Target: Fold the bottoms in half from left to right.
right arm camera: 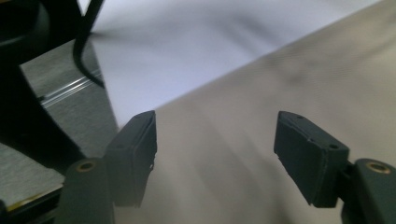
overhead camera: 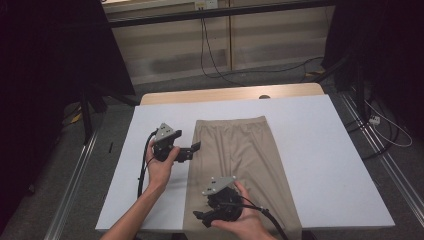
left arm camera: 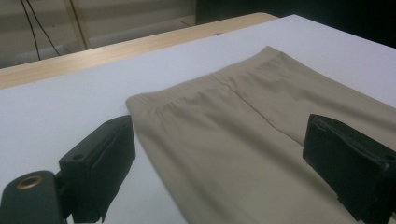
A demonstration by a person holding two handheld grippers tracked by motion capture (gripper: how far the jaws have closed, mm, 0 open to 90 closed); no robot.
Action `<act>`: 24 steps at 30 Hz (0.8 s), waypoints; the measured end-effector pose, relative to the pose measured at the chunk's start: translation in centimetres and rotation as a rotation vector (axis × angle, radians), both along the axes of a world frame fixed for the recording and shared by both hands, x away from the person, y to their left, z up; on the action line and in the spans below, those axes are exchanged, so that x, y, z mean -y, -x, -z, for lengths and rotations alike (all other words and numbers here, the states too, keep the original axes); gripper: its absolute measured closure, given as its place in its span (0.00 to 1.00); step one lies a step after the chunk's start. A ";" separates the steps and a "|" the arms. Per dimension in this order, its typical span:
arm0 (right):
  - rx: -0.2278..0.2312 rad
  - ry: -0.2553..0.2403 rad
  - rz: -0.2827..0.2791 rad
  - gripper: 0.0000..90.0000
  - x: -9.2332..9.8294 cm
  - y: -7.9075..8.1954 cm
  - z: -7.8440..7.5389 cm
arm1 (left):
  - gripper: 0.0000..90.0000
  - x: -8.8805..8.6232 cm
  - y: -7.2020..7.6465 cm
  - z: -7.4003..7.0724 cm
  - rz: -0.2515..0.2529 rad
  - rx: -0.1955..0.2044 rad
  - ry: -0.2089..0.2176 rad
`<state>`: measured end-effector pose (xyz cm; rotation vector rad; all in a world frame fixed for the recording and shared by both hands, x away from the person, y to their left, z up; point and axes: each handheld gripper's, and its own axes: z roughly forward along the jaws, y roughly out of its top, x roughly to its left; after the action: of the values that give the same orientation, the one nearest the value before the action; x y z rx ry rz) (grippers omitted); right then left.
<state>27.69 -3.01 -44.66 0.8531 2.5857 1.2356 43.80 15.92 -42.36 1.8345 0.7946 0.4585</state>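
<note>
A pair of tan trousers [overhead camera: 240, 165] lies flat and lengthwise on the white counter [overhead camera: 325, 165], waistband at the far end and the legs running toward the person, the near end hanging over the counter's front edge. As far as the pictures show, the cloth is smooth and unfolded, so the handling, most likely a fold, looks barely begun. The left gripper [overhead camera: 192, 148] sits just beside the trousers' left edge below the waistband; in the left gripper view its jaws stand wide apart over the cloth, gripping nothing. The right gripper [overhead camera: 200, 216] hangs over the near left edge of the trousers; in the right gripper view its jaws are apart with the cloth beneath them, not yet pinched. Both edges remain to be grasped, and the whole fold is left to do.
</note>
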 end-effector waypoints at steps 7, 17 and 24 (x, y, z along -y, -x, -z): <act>0.021 0.008 -0.044 0.46 -3.2 0.5 1.2 | 0.09 0.8 -1.1 0.3 0.003 -0.022 0.043; 0.104 0.091 0.019 0.51 -6.6 2.5 2.5 | 0.07 0.4 -1.5 0.9 -0.029 -0.032 -0.005; 0.115 0.082 0.051 0.71 -5.8 3.0 2.6 | 0.07 0.2 -2.3 1.6 -0.056 -0.054 -0.010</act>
<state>24.68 2.76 -47.30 0.8026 2.4892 1.1225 46.10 15.72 -43.99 1.8440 0.8839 0.4512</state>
